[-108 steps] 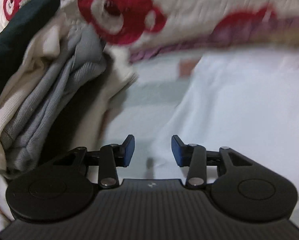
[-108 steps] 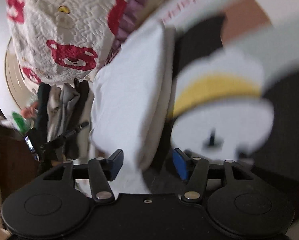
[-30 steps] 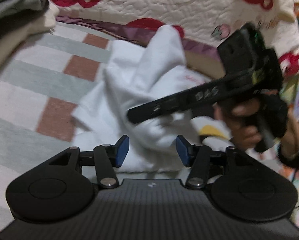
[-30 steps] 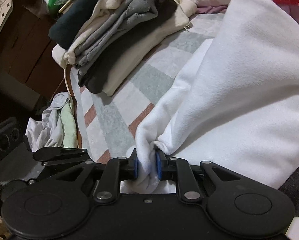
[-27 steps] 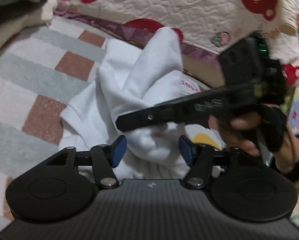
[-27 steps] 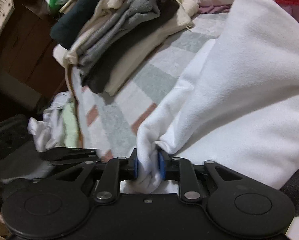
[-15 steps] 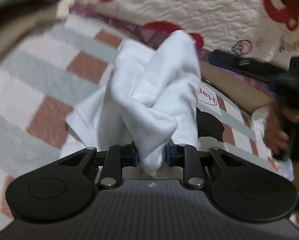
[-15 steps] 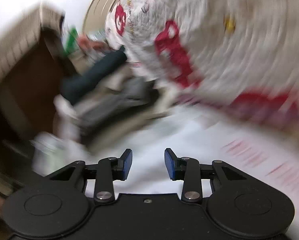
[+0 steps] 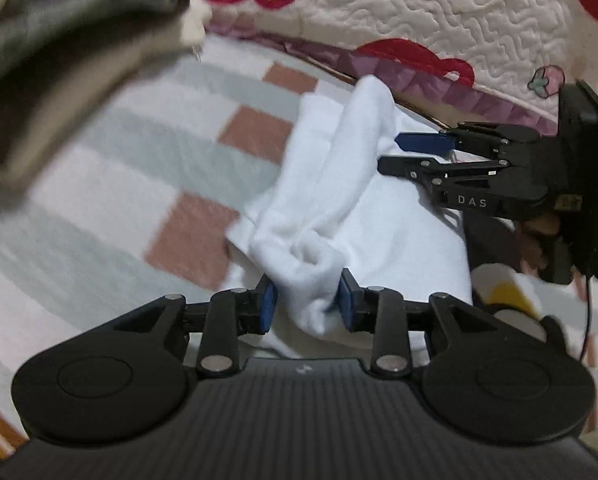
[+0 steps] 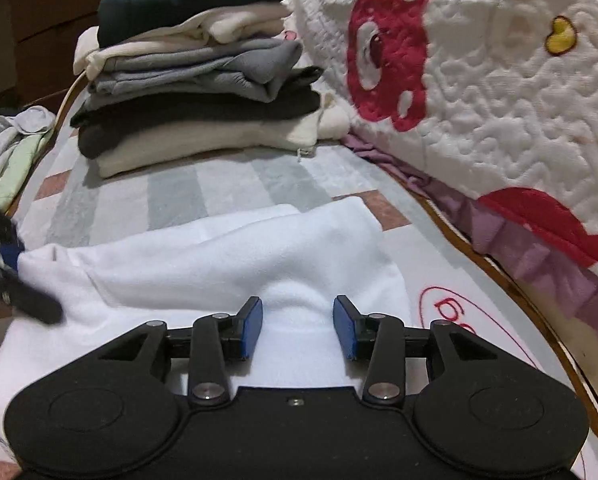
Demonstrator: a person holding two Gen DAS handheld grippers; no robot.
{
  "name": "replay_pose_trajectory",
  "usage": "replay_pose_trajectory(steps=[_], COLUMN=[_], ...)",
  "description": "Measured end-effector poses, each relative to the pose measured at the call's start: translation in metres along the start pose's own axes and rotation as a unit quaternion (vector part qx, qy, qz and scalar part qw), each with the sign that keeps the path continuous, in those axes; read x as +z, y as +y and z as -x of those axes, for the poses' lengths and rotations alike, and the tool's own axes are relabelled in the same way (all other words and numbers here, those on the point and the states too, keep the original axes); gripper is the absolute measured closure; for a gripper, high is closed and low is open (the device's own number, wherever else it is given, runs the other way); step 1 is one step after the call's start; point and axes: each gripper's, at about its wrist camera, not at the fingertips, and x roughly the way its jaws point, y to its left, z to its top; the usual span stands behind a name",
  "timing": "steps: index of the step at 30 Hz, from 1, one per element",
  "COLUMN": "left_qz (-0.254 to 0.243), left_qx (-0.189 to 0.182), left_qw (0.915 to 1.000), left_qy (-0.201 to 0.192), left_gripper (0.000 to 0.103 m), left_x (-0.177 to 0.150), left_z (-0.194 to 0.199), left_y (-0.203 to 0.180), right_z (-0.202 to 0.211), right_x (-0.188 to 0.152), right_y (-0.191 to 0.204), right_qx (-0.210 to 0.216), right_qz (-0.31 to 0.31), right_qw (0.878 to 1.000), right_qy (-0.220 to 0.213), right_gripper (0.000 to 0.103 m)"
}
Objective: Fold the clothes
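In the left wrist view, our left gripper (image 9: 308, 304) has a bunched fold of the white garment (image 9: 339, 184) between its blue pads, which press on both sides of the bunch while the jaws are easing open. The garment trails away from the pads across the checked sheet (image 9: 147, 152), rising to a peak near the quilt (image 9: 439, 20). At right, our right gripper (image 9: 395, 154) hovers over the far part of the garment, its fingers parted with nothing between them. A blurred stack (image 9: 59, 40) of folded clothes fills the upper left.

In the right wrist view, the right gripper (image 10: 297, 328) sits low over the garment (image 10: 227, 256), jaws opening; a small hump of cloth rises between the pads, which do not pinch it. The garment lies part-folded, a thick layer doubled over the flat body. The left gripper's tip (image 10: 7, 276) shows at the left edge. The stack (image 10: 203, 80) stands well beyond.

We judge we are mid-fold, regrasping. Next, the right gripper needs to close on an edge or corner opposite the left, so both can lift and lay the fold evenly.
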Motion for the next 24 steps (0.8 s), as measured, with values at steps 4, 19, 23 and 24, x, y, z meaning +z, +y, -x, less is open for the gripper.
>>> replay_pose_trajectory(steps=[4, 19, 23, 24], left_qz=[-0.025, -0.021, -0.036, -0.039], left_qx=[-0.020, 0.005, 0.011, 0.010], left_qw=[0.9974, 0.9997, 0.9992, 0.9992], left_qy=[-0.064, -0.013, -0.011, -0.010], left_gripper=[0.070, 0.073, 0.073, 0.073], left_x=[0.018, -0.016, -0.013, -0.012], left_z=[0.017, -0.032, -0.031, -0.031], left_y=[-0.005, -0.010, -0.012, -0.011], right_z=[-0.002, -0.031, -0.014, -0.004], right_x=[0.000, 0.026, 0.033, 0.032], right_y=[-0.002, 0.012, 0.002, -0.003], right_qx=[0.028, 0.103, 0.069, 0.051], right_qz=[-0.001, 0.011, -0.064, -0.088], right_qw=[1.000, 0.994, 0.995, 0.995], right_qy=[0.003, 0.043, 0.020, 0.007], right_gripper=[0.051, 0.049, 0.056, 0.056])
